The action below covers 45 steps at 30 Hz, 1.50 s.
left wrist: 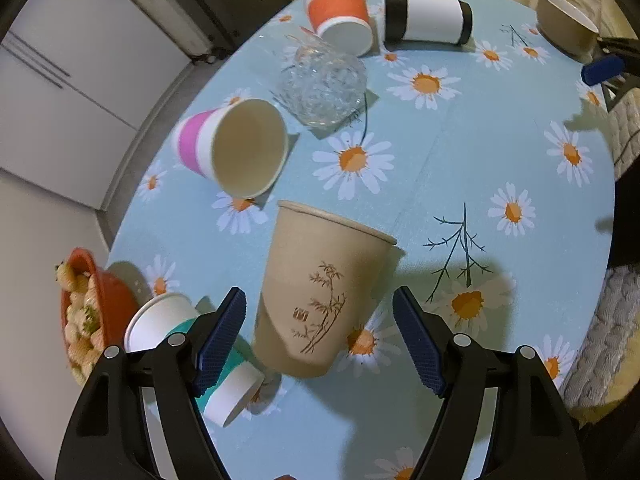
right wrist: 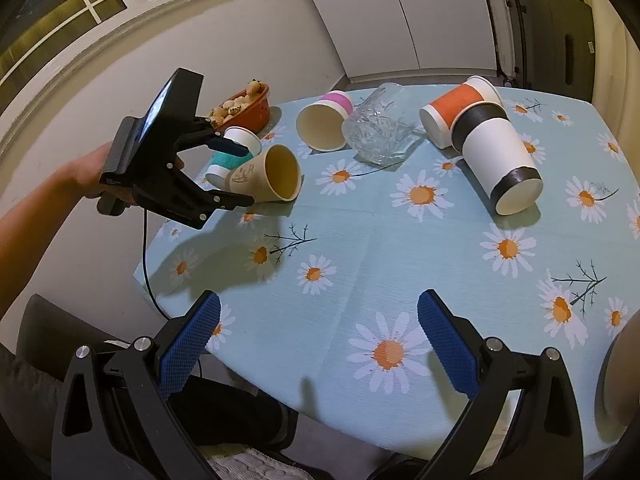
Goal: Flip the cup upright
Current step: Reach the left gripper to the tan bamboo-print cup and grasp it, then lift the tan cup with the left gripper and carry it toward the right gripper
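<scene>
A tan paper cup with a bamboo drawing (left wrist: 320,292) lies on its side on the daisy tablecloth, base toward me, mouth pointing away. My left gripper (left wrist: 320,340) is open, its blue pads on either side of the cup's base end, not touching. In the right wrist view the same cup (right wrist: 268,178) lies at the table's left edge with my left gripper (right wrist: 240,174) around it. My right gripper (right wrist: 318,344) is open and empty above the table's near edge.
Other cups lie tipped over: a pink-banded one (left wrist: 232,146), an orange one (left wrist: 340,14), a black-and-white one (left wrist: 426,12), a teal one (left wrist: 224,376). A glass tumbler (left wrist: 322,82) lies among them. An orange bowl of pasta (left wrist: 86,312) sits at the left edge, a tan bowl (left wrist: 566,24) far right.
</scene>
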Motion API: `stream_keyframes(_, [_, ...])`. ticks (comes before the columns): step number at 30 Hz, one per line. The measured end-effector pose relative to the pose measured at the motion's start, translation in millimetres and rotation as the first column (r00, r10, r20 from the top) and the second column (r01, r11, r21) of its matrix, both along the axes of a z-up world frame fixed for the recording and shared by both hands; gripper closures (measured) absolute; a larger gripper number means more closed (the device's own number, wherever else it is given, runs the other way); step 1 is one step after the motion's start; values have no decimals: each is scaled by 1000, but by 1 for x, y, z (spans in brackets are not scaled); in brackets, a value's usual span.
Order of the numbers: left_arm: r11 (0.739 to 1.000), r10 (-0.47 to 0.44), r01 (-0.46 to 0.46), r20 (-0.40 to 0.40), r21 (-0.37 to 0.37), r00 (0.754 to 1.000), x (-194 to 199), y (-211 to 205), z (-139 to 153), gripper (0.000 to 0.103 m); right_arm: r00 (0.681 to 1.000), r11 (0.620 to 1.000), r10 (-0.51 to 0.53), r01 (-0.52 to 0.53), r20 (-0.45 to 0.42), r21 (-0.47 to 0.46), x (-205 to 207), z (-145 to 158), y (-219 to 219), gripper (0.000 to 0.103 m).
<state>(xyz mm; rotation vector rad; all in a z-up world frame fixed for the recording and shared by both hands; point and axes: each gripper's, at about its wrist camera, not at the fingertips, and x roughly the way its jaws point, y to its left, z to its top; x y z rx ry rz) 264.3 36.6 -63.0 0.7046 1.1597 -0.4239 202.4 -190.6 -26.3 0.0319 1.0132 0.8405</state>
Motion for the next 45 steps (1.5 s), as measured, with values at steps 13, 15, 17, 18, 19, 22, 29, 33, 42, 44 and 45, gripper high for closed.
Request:
stream_keyframes(13, [1000, 15, -15, -10, -23, 1000, 19, -2, -19, 39, 993, 993, 26, -12, 117, -119, -9, -1, 12, 5])
stream_keyframes(15, [999, 29, -29, -5, -22, 1000, 17, -2, -18, 39, 991, 993, 28, -13, 128, -117, -10, 1, 12, 5])
stream_keyframes(17, [998, 55, -56, -10, -37, 998, 15, -2, -13, 39, 991, 994, 23, -9, 131, -110, -10, 2, 10, 5])
stream_keyframes(18, [996, 70, -71, -16, -52, 997, 15, -1, -10, 39, 991, 994, 20, -6, 130, -105, -10, 3, 9, 5])
stream_keyframes(19, [991, 101, -102, -25, -83, 995, 14, 0, -5, 39, 991, 995, 14, -1, 130, -97, -9, 5, 7, 5])
stream_keyframes(22, [954, 228, -234, -51, -186, 972, 19, 11, 7, 39, 991, 997, -1, 10, 130, -70, -8, 9, 2, 5])
stream_keyframes(29, [798, 395, -399, -109, -451, 912, -13, 8, 50, 39, 990, 999, -39, 40, 135, -4, -10, 20, -14, 5])
stream_keyframes(33, [675, 484, -500, -186, -542, 855, -25, 3, 59, 39, 990, 998, -62, 58, 127, 30, -13, 25, -24, 5])
stream_keyframes(42, [410, 622, -683, -362, -605, 694, -59, -25, 48, 39, 995, 993, -85, 80, 57, 85, -13, 26, -45, 5])
stream_keyframes(44, [338, 662, -747, -419, -573, 621, -65, -27, 35, 39, 995, 992, -87, 82, 51, 92, -14, 26, -49, 5])
stream_keyframes(45, [302, 671, -767, -446, -566, 593, -67, -28, 26, 39, 995, 992, -89, 84, 47, 93, -14, 26, -50, 5])
